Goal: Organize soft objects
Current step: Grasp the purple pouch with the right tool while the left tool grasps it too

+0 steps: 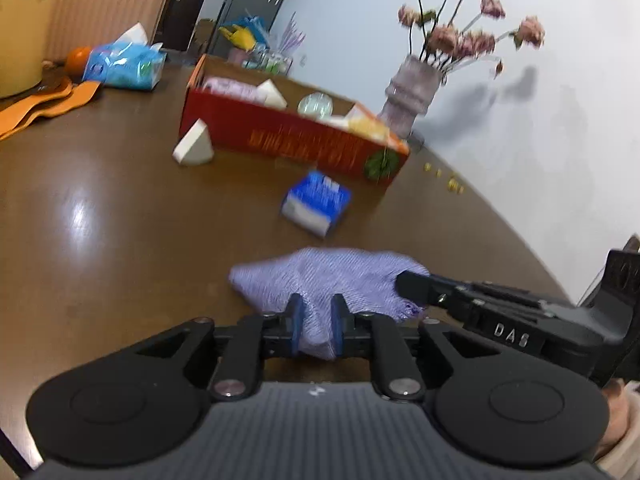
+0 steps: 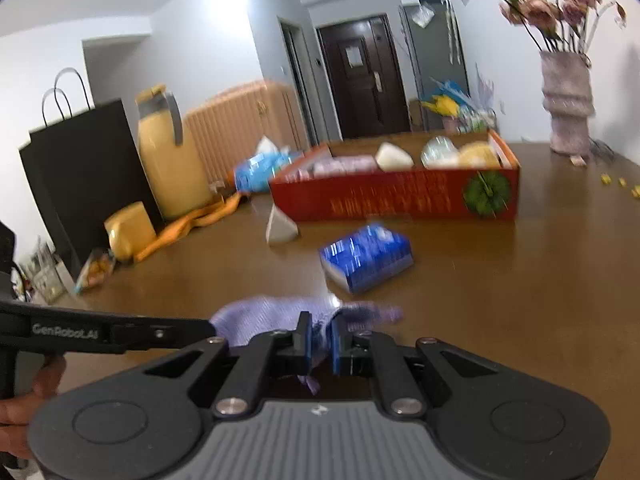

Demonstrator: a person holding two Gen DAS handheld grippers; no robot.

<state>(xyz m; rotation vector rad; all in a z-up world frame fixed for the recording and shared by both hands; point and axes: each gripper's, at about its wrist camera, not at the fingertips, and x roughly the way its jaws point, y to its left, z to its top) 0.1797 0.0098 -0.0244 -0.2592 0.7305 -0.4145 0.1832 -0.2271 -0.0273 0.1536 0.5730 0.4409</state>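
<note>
A lilac knitted cloth hangs bunched just above the brown table. My left gripper is shut on the cloth's near fold, its blue pads pinching it. My right gripper is shut on the other end of the cloth; in the left wrist view it comes in from the right and bites the cloth's right edge. Ahead stands a red cardboard box holding a lilac cloth, white sponges and a clear ball. A white wedge sponge and a blue tissue pack lie in front of the box.
A vase of pink flowers stands at the back right by the wall. At the left are a blue plastic pack, an orange strap, a yellow jug and a black paper bag. Small gold bits lie near the table's right edge.
</note>
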